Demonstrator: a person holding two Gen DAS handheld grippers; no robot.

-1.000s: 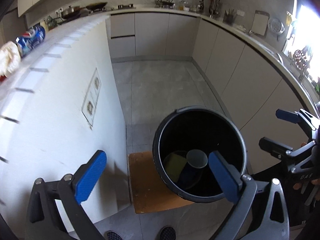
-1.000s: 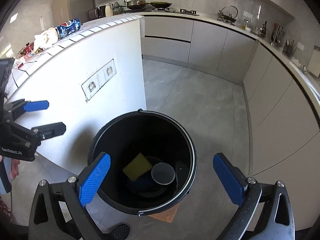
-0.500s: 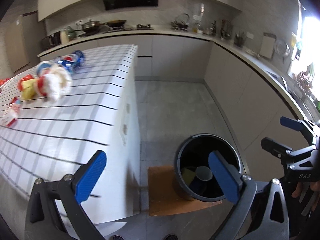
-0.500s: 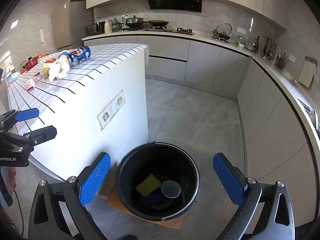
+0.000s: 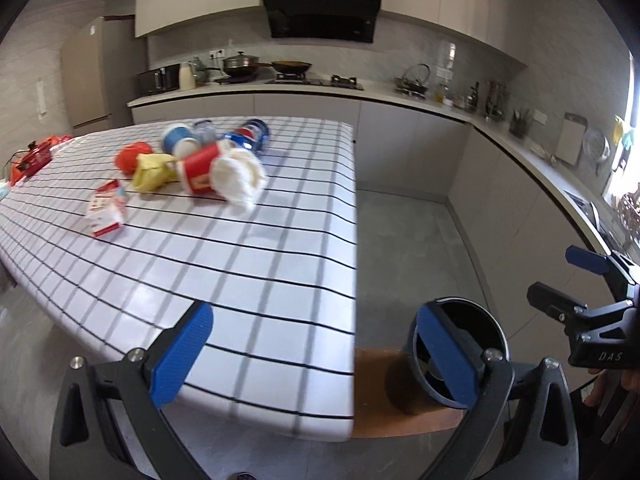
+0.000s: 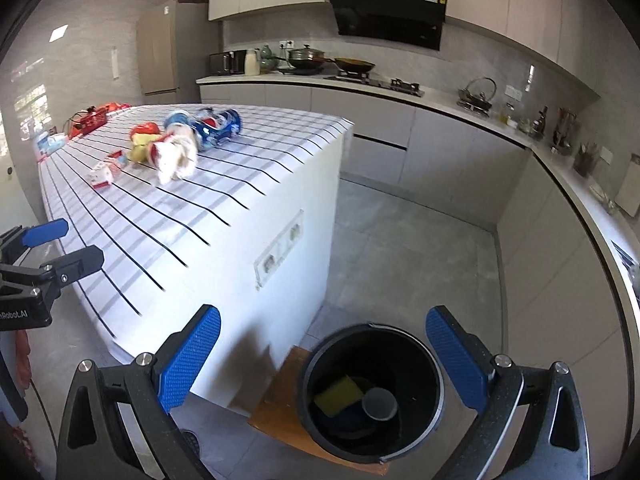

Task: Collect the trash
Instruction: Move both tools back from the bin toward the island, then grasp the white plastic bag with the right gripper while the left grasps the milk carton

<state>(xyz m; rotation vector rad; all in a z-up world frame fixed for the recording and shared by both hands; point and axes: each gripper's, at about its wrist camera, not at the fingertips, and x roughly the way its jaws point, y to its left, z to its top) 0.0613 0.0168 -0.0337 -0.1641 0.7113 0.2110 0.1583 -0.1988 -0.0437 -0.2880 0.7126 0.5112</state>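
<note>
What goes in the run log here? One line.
left gripper open, empty | right gripper open, empty | trash pile on counter | bucket holds sponge, cup

Your left gripper (image 5: pixel 316 356) is wide open, nothing between the pads. Your right gripper (image 6: pixel 336 360) is spread wide too, empty, both held level, side by side.

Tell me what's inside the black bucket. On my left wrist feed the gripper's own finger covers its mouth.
Observer: The right wrist view looks straight in. A yellow sponge and a grey cup lie at the bottom of the bucket.
Operator: Is the island's side next to it bare?
Observer: No. A socket plate sits on that side of the island, higher than the bucket's rim.
</note>
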